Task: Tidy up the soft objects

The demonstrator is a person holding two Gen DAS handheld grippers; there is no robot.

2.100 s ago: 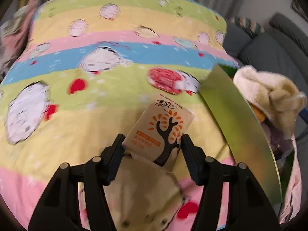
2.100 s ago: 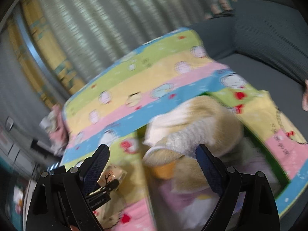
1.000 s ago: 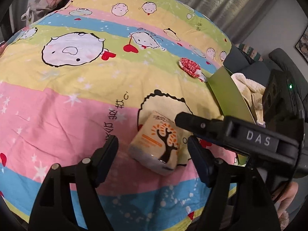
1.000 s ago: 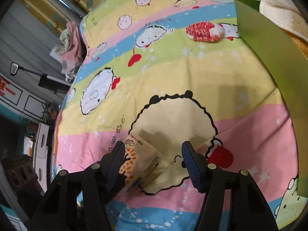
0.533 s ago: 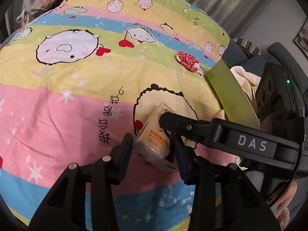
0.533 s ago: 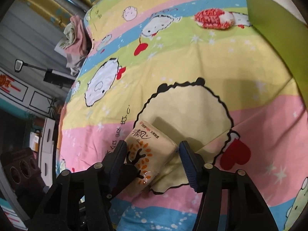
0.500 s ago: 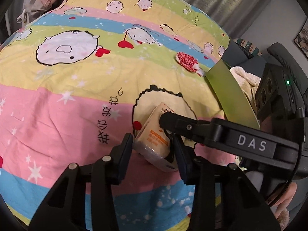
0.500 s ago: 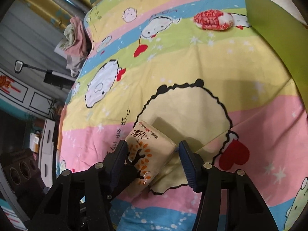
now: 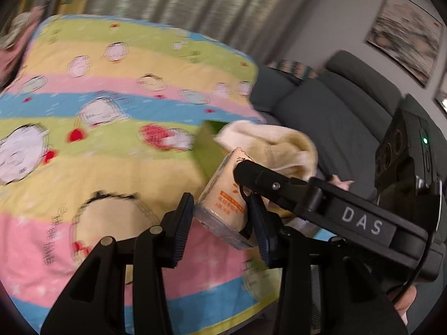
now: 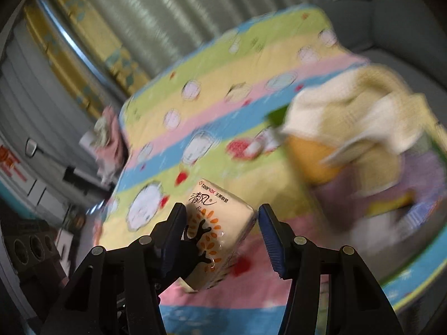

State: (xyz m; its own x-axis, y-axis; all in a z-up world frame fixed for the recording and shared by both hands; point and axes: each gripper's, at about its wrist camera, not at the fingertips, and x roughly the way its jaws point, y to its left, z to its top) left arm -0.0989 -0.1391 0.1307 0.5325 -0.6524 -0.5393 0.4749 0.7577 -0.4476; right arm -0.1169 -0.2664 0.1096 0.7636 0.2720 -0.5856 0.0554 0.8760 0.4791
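A cream tissue pack [image 9: 223, 195] with an orange tree print is pinched between both grippers and held above the striped cartoon blanket [image 9: 97, 111]. My left gripper [image 9: 222, 220] is shut on it. My right gripper [image 10: 220, 223] also closes on the tissue pack [image 10: 218, 223] from the other side; its black arm marked DAS crosses the left wrist view. A green box [image 9: 208, 145] holds a cream towel [image 9: 282, 145] and other soft things. A red and white soft item [image 9: 164, 136] lies on the blanket.
A grey sofa [image 9: 329, 111] stands behind the box. Curtains [image 9: 167, 2] hang at the back. A pink cloth heap [image 10: 107, 142] sits at the blanket's far edge. The blanket [image 10: 223, 89] covers most of the surface.
Both grippers have lifted the tissue pack off the blanket and swung it right toward the green box with the towel. Both views are now motion-blurred.
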